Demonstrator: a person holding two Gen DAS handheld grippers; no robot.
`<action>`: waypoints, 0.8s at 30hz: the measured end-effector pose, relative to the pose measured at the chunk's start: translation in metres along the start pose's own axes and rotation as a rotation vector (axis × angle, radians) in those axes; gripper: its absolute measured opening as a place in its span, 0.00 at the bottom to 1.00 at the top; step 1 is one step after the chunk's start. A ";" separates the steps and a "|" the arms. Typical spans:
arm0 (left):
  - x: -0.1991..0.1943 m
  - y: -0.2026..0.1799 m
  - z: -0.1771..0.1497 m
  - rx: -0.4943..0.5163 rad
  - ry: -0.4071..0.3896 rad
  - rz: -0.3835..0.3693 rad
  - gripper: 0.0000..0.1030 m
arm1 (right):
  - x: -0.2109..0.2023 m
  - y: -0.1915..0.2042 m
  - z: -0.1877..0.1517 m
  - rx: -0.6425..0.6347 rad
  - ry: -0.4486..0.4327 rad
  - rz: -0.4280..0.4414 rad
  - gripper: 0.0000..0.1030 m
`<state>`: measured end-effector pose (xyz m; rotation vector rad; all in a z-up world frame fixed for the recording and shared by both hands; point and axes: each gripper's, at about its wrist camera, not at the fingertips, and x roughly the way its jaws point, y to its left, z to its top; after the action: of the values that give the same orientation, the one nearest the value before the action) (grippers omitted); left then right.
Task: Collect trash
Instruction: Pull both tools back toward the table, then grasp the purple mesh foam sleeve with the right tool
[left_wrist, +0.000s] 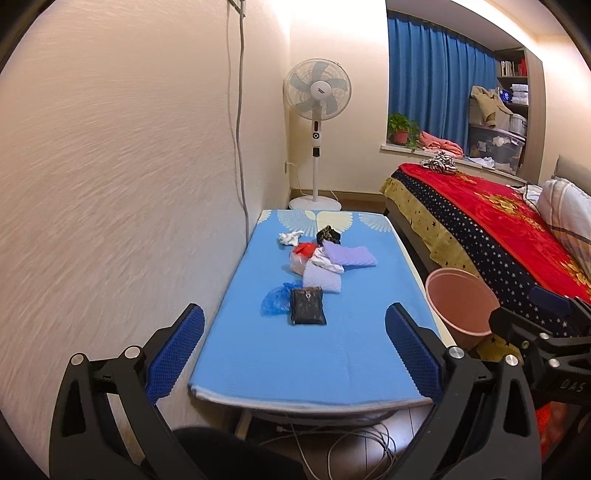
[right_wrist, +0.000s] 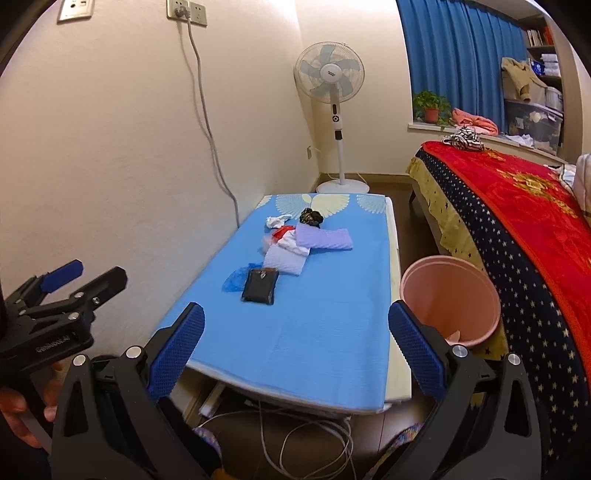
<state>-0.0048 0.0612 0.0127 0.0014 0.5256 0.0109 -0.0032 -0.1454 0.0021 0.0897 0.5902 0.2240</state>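
Note:
A pile of trash lies mid-table on a blue cloth: a black packet, a blue plastic bag, crumpled white tissue, a red-and-clear plastic bag, a dark crumpled wrapper, and lilac and white folded cloths. A pink bin stands right of the table. My left gripper is open and empty above the table's near end. My right gripper is open and empty too.
A wall runs along the table's left side with a hanging cable. A white standing fan is behind the table. A bed with a red blanket is to the right. Cables lie under the table.

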 end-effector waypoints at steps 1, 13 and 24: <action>0.005 0.001 0.004 -0.002 0.000 0.001 0.92 | 0.010 0.000 0.006 -0.005 -0.004 -0.009 0.95; 0.105 0.028 0.040 -0.026 0.038 0.048 0.92 | 0.162 -0.011 0.058 0.014 -0.057 -0.115 0.94; 0.181 0.043 0.052 -0.074 0.073 0.093 0.92 | 0.336 -0.020 0.059 -0.002 0.061 -0.075 0.56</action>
<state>0.1777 0.1066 -0.0334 -0.0472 0.5977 0.1212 0.3051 -0.0870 -0.1335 0.0585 0.6525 0.1551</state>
